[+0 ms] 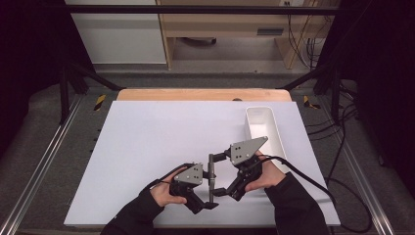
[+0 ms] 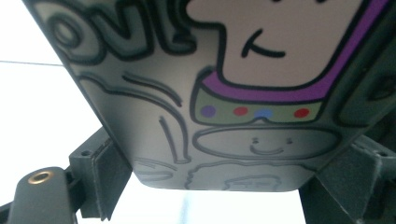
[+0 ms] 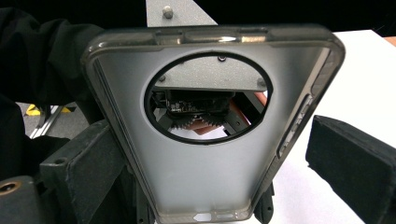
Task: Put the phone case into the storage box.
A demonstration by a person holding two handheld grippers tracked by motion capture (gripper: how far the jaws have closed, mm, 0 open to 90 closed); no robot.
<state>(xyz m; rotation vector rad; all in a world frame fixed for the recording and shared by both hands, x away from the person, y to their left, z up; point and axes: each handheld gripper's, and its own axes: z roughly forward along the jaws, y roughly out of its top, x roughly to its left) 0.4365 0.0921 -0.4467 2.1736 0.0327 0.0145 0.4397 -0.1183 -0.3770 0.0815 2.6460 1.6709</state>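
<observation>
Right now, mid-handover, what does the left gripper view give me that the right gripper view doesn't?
Left gripper view: the printed outer back of the phone case, a cartoon drawing with a purple band and a row of coloured dots.
Right gripper view: the case's plain frosted inner side with its round cutout, plus a dark sleeve.
Both: the same case standing between black jaws above the white table.

A white sheet (image 1: 161,147) covers a wooden table (image 1: 195,94) set on grey carpet (image 1: 54,147) between dark metal frame rails (image 1: 195,9), with pale wooden furniture (image 1: 225,29) and tangled cables (image 1: 306,41) beyond
</observation>
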